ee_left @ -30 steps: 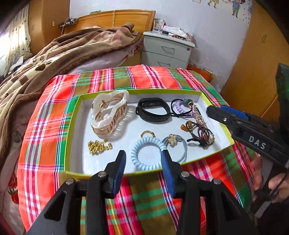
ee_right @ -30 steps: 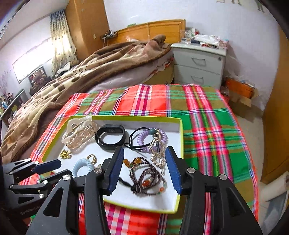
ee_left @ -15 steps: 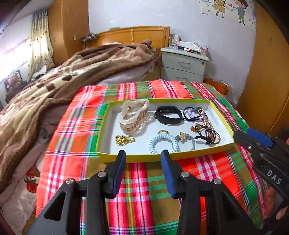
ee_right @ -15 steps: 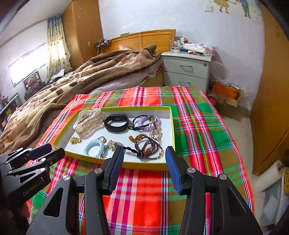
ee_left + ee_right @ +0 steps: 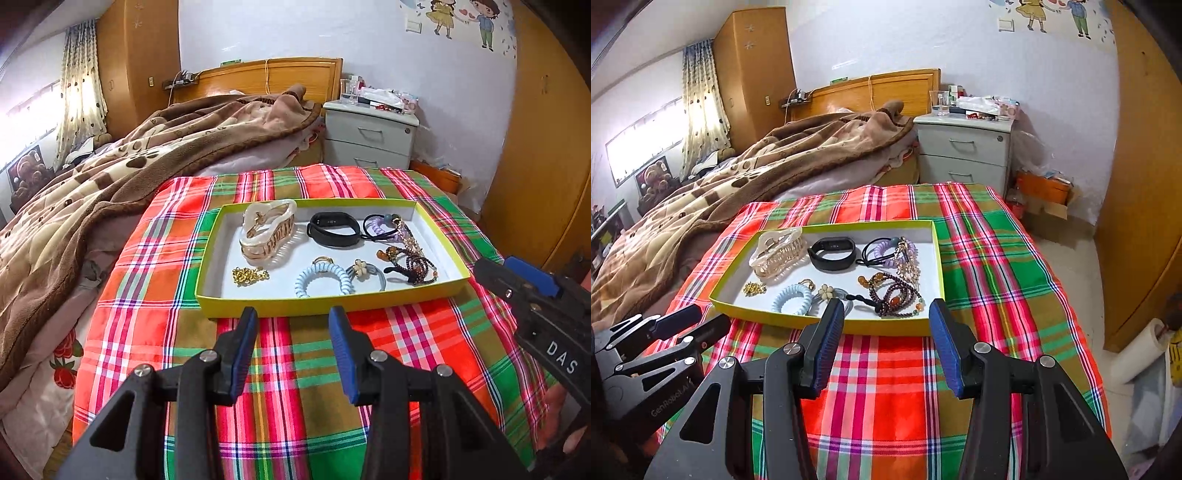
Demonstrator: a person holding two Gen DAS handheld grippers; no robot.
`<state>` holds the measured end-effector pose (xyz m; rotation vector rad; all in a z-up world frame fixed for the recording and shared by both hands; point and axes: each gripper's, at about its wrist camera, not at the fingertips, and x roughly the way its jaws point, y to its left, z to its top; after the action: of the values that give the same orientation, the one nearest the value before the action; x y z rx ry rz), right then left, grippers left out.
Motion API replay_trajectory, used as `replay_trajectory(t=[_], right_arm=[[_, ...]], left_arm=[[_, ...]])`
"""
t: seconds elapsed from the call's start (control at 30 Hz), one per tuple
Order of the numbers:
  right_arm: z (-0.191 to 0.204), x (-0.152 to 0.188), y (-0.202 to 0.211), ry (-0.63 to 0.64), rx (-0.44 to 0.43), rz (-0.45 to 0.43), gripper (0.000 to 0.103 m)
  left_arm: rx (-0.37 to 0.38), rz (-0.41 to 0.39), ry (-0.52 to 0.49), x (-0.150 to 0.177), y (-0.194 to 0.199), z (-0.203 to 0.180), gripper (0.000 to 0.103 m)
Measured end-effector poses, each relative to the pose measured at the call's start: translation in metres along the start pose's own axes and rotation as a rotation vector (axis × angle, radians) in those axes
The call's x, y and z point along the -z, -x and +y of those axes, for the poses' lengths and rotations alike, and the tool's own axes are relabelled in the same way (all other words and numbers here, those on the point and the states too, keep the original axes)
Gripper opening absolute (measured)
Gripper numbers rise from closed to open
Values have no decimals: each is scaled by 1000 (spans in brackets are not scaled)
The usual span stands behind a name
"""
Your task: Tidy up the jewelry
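A shallow yellow-green tray (image 5: 332, 306) (image 5: 827, 325) lies on the plaid cloth. Inside it lie a cream hair claw (image 5: 267, 230) (image 5: 777, 254), a black wristband (image 5: 334, 229) (image 5: 833, 253), a purple coil tie (image 5: 380, 227), a gold chain (image 5: 249, 275), a blue coil tie (image 5: 321, 280) (image 5: 790, 297), a flower hair tie (image 5: 364, 271) and dark bead bracelets (image 5: 413, 262) (image 5: 897, 295). My left gripper (image 5: 293, 321) hovers open and empty over the cloth, near side of the tray. My right gripper (image 5: 886, 314) is likewise open and empty before the tray's near wall.
The plaid cloth (image 5: 295, 369) covers the bed end. A brown blanket (image 5: 110, 177) is heaped to the left. A grey nightstand (image 5: 369, 136) stands behind, a wooden wardrobe (image 5: 1145, 184) on the right, and a paper roll (image 5: 1141, 350) lies on the floor.
Both grippers have drawn back from over the tray to the cloth in front of it and risen slightly. The tray now looks smaller. Nothing was picked up.
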<state>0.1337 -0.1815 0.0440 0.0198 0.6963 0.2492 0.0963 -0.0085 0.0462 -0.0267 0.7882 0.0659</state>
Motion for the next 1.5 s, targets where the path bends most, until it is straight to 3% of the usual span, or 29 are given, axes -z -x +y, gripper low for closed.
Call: replay_trajectory(t=[1.5], right_arm=[[2, 6, 5, -9, -16, -8, 49]], left_arm=[[-4, -10, 22, 3, 4, 1, 42]])
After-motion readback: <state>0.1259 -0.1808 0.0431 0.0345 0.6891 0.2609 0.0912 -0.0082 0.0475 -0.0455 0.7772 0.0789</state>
